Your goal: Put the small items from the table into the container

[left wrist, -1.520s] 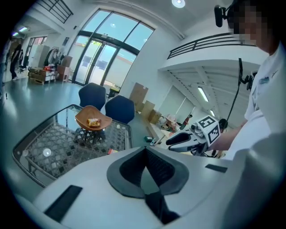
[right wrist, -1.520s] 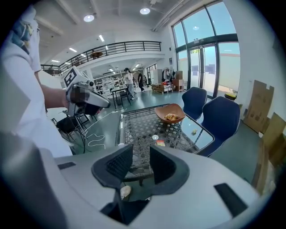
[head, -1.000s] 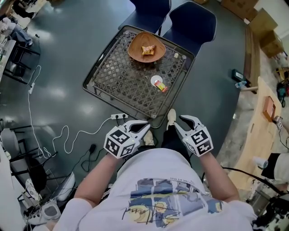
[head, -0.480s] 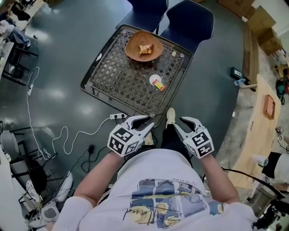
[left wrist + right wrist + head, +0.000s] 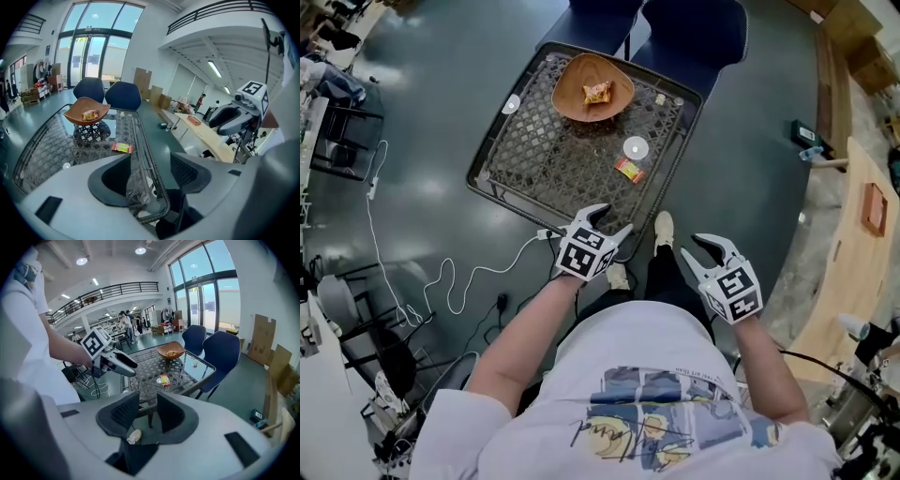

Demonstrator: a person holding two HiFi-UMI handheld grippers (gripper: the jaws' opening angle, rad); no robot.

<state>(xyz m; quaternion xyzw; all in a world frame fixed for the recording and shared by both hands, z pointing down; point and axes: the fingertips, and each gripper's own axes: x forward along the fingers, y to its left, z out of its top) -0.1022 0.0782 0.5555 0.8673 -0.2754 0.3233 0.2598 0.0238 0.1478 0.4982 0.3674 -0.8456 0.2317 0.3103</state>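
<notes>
Grippers both empty. Left gripper (image 5: 612, 222) is over the near corner of the desk (image 5: 539, 159), angled down and forward. Its jaws are opening. In the left gripper view only the desk's wicker rim and glass corner show in the gap, and the pads touch nothing. Right gripper (image 5: 692, 249) hangs off the desk's near right side, over the floor. Its jaws are apart with nothing between them, just floor and a pale shoe (image 5: 664, 225) below.

Small items on the desk:
- orange-yellow packet (image 5: 629, 169), flat, toward the near right
- white disc (image 5: 635, 147) just beyond it, not touching
- second disc (image 5: 511, 104) near the left rim, well apart from those two
- tiny pale item (image 5: 660, 98) near the far right, close beside the bowl; can't tell what it is

Container: wooden bowl (image 5: 572, 96) at the far side of the desk, upright, with one bagged snack (image 5: 598, 92) lying in it. Both grippers are well apart from the bowl and from all the loose items. Two blue chairs (image 5: 689, 28) stand just behind the desk.
</notes>
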